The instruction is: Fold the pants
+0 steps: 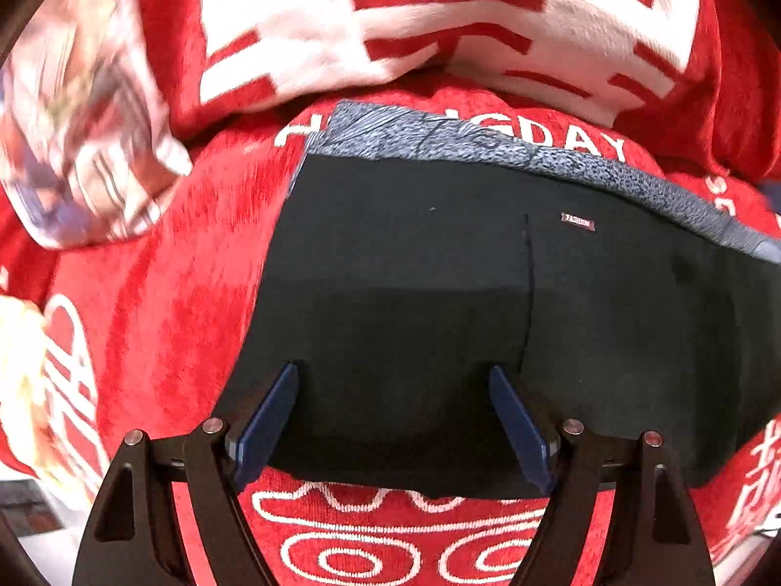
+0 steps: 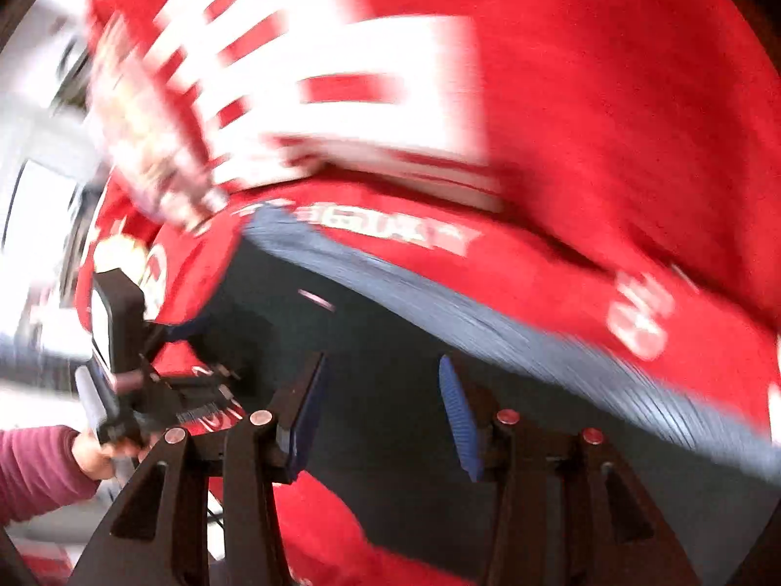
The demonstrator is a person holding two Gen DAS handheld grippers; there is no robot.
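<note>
Black pants (image 1: 439, 303) lie folded on a red blanket, with a grey patterned waistband (image 1: 488, 146) along the far edge and a small label (image 1: 578, 222). My left gripper (image 1: 393, 373) is open and empty, its blue fingers over the near edge of the pants. In the right wrist view, which is motion-blurred, the pants (image 2: 390, 342) show with the grey band (image 2: 488, 307). My right gripper (image 2: 383, 361) is open over the pants. The left gripper (image 2: 132, 342), held by a hand, shows at the left there.
The red blanket (image 1: 171, 293) with white lettering covers the surface. A red and white pillow (image 1: 390, 24) lies behind the pants. A blurred patterned cloth (image 1: 73, 122) is at the far left. A pink sleeve (image 2: 34, 469) is at the lower left.
</note>
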